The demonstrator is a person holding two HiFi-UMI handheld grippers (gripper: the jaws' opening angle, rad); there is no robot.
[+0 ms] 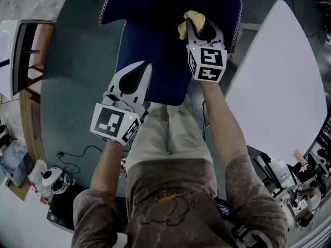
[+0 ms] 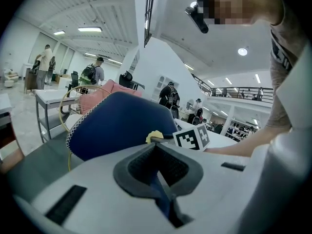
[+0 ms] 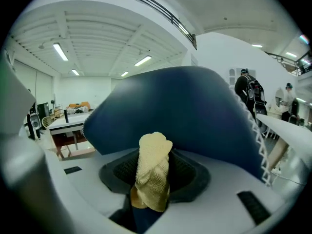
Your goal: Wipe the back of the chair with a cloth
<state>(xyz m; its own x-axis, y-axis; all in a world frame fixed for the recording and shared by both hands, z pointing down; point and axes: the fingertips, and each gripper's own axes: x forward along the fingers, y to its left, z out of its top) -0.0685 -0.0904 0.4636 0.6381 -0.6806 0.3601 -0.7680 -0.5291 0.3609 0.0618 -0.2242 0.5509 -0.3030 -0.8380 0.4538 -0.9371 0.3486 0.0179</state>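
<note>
The chair has a dark blue back (image 1: 170, 4) with white stitching along its edge and a blue seat (image 1: 150, 61). My right gripper (image 1: 199, 27) is shut on a yellow cloth (image 1: 190, 20), and the cloth rests against the chair back near its right side. In the right gripper view the cloth (image 3: 153, 174) stands up between the jaws, right in front of the chair back (image 3: 185, 111). My left gripper (image 1: 140, 71) hovers over the seat's left part. Its jaws are together, with only a blue sliver in the slit (image 2: 158, 179).
A white table (image 1: 279, 87) stands close on the right of the chair. A wooden frame (image 1: 31, 87) and a cable (image 1: 77, 154) lie on the floor to the left. Equipment sits at the lower left (image 1: 51, 180). People walk in the far hall (image 2: 90, 74).
</note>
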